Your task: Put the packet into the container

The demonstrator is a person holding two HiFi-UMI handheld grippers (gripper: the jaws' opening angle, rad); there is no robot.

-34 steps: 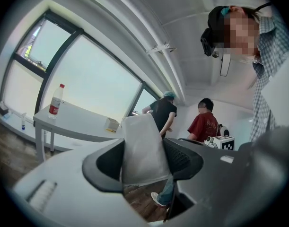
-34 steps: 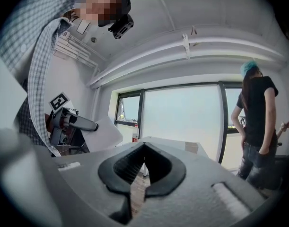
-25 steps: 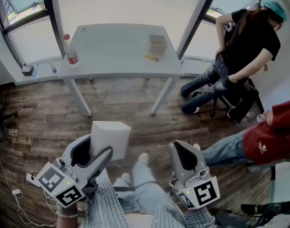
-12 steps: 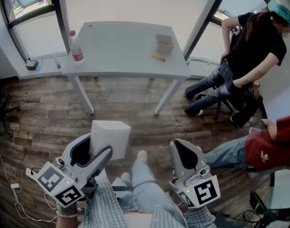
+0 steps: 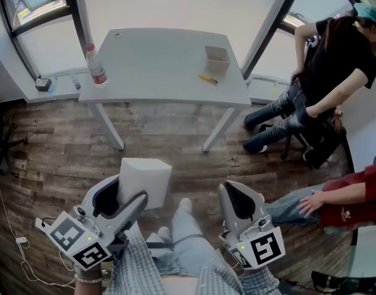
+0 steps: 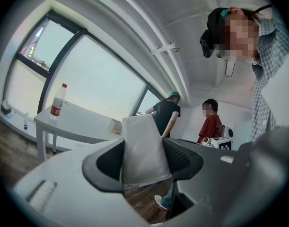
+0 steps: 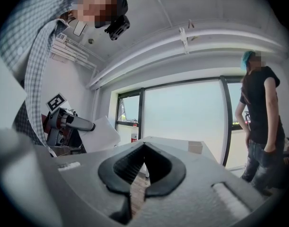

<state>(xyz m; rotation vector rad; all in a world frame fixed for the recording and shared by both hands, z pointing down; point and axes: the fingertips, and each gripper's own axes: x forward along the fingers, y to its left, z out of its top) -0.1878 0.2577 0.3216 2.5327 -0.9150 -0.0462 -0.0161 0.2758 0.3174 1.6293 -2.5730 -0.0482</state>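
Note:
A white packet (image 5: 146, 180) stands up between the jaws of my left gripper (image 5: 129, 192), which is shut on it low over the wooden floor. From the left gripper view the packet (image 6: 143, 150) fills the gap between both pads. The container, a small open cardboard box (image 5: 216, 59), sits on the far right part of the grey table (image 5: 151, 66), well away from both grippers. It also shows as the small box (image 6: 115, 125) and box (image 7: 195, 147). My right gripper (image 5: 237, 201) is shut with nothing in it, its tips touching (image 7: 143, 167).
A plastic bottle (image 5: 95, 66) with a red label stands on the table's left edge. A yellow item (image 5: 206, 78) lies near the box. A person in black (image 5: 326, 60) bends over at the right, and a person in red (image 5: 348, 195) sits lower right. My legs are below.
Both grippers hold the same pose with the packet still gripped. The view has shifted slightly, and the person in red has moved farther right, a hand now on the knee.

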